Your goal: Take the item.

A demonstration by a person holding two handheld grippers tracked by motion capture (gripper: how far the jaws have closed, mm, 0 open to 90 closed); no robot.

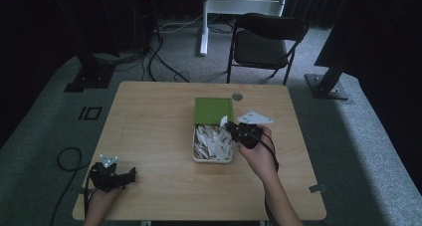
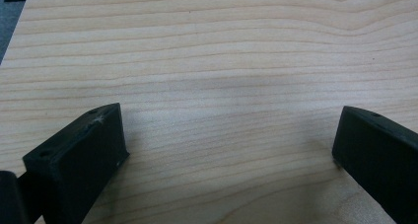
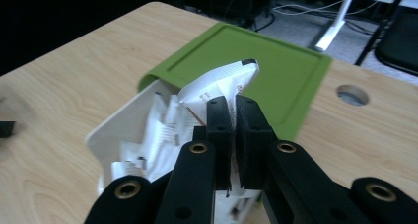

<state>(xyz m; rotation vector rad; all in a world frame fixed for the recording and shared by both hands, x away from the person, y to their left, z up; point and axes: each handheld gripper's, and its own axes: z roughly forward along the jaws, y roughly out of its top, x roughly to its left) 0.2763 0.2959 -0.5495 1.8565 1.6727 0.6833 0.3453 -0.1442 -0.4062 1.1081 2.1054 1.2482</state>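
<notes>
Clamped together, the two black jaws of the right gripper (image 3: 231, 110) pinch a thin white paper sachet with fine printed lines (image 3: 222, 81), whose upper end fans out above the jaw tips while its lower part is hidden between the pads. In the high view the same right gripper (image 1: 230, 128) hangs over the far right corner of the white rectangular box (image 1: 194, 145), and the sachet (image 1: 223, 120) shows as a small pale scrap at its tip, too small to read. The print on the sachet is blurred in the right gripper view as well.

That box sits near the middle of the light wooden table (image 1: 149, 121) and is heaped with many more white paper sachets (image 1: 211, 142), lying loose and crossed over one another. Its flat green plastic lid (image 1: 214, 110) lies on the table touching the box's far end.

The left gripper (image 1: 132, 174) rests at the near left of the table, well apart from the box. In the left gripper view its jaws stand wide apart over bare wood, with nothing between them; both are cut off by the lower edge.
</notes>
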